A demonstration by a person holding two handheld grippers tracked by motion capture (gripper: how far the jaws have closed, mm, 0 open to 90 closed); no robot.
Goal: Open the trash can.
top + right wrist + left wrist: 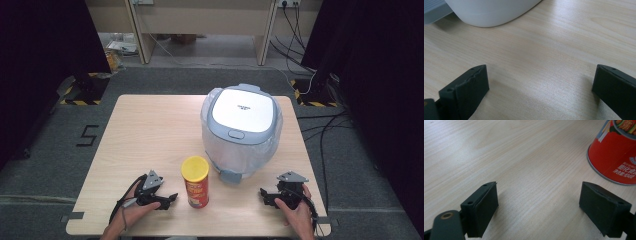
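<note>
The left gripper is held low at the near edge of the table, its jaws set wide apart with nothing but bare wood between them, as is seen in the left gripper view. It is gripped by the person's left hand, which comes in from the near side, and its jaws are pointed toward the right. Just beside it, to the right and not touching it, a red snack can with a yellow lid is stood upright on the table; in the left gripper view its lower rim is seen beyond the right jaw, clear of it.

The right gripper is held by the right hand at the near right of the table, its jaws likewise spread apart over bare wood. Its jaws are turned toward the left, facing the can across a gap.

Farther off, right of centre, a white and grey bin with a closed lid is placed; it appears to be lined or wrapped with a clear bag, though this is hard to make out. Its rounded base is seen in the right gripper view, well beyond the jaws. The can is placed near the bin's near left side.
</note>
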